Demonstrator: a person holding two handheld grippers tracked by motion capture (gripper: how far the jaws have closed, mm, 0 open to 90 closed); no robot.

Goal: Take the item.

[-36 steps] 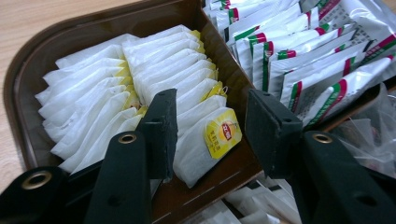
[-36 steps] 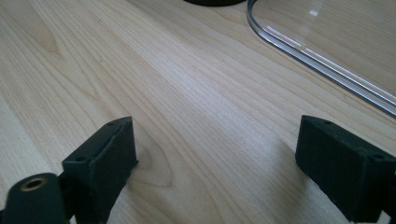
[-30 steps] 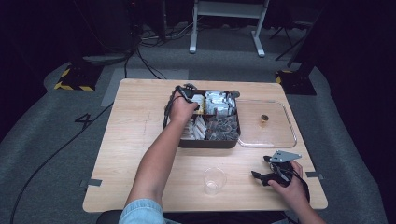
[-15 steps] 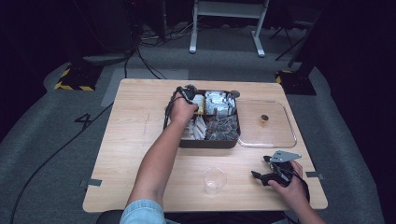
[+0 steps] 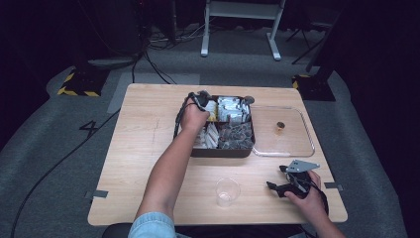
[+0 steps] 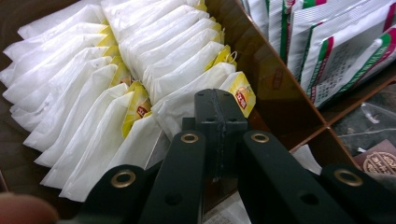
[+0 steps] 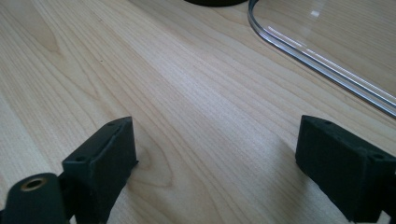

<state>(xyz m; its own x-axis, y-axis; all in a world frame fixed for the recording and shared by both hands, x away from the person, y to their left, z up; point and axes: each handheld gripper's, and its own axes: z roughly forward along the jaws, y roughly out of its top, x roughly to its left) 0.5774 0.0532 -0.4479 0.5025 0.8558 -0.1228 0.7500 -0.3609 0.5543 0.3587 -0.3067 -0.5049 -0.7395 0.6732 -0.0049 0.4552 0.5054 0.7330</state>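
White tea bag [image 6: 187, 105] lies pinched at the left tongs [image 6: 219, 116]' tips; the spread right tongs [image 7: 219, 168] rest well apart.

table [image 5: 148, 148]: pale wood with fine brown grain lines
box [image 5: 223, 151]: dark brown, almost black walls
tea bags [image 6: 93, 93]: white paper, with yellow tags carrying red print
sachets [image 6: 336, 51]: white with green and red stripes
lid [image 5: 292, 148]: clear, colourless, with a small brown knob
cup [image 5: 227, 190]: clear plastic
left gripper [image 6: 219, 116]: black jaws with brass-coloured rivets
right gripper [image 5: 287, 187]: black, grey plate on top
floor [image 5: 49, 148]: grey carpet, yellow-and-black hazard tape
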